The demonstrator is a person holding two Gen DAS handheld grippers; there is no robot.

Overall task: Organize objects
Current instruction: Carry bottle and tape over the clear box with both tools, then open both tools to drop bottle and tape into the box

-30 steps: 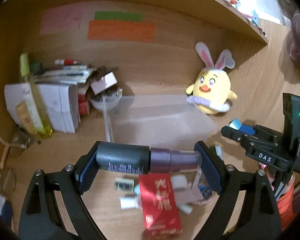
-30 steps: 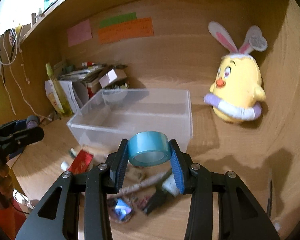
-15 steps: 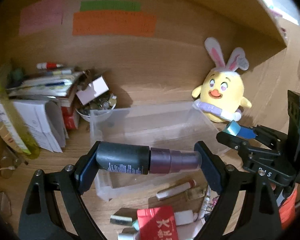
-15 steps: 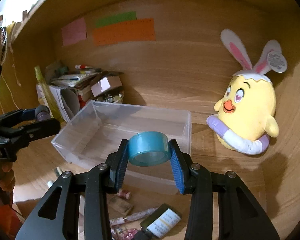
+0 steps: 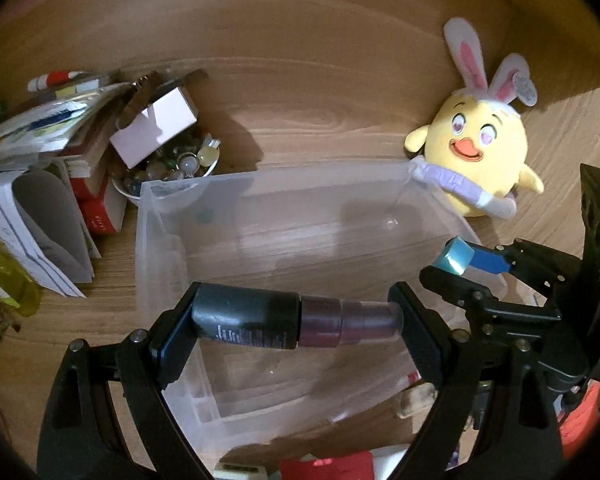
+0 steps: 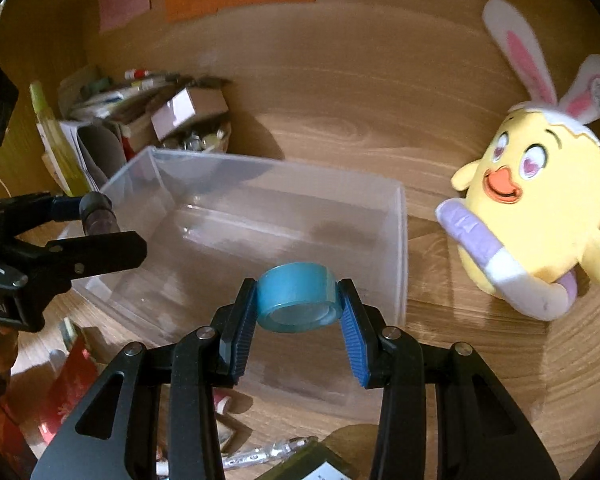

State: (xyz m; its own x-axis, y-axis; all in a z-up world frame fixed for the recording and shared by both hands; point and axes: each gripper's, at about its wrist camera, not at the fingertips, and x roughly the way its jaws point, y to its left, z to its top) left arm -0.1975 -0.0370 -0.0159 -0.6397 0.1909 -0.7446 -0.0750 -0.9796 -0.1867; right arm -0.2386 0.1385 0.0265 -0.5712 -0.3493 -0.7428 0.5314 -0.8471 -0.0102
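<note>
Both grippers have advanced over the clear bin (image 5: 172, 216). The left gripper (image 5: 296, 322) clamps a dark bottle (image 5: 260, 322) lengthwise; the right gripper (image 6: 298, 304) pinches a blue tape roll (image 6: 296, 296). Both items hover above the bin, seemingly ready for lowering and release.

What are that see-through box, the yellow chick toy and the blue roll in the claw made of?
The box looks like thin clear plastic, slightly frosted: the wood grain shows through its walls. The chick toy seems soft plush fabric, with a matte, fuzzy surface and stitched-looking eyes. The blue roll held in the right claw is probably glossy plastic tape; its core material is unclear.
</note>
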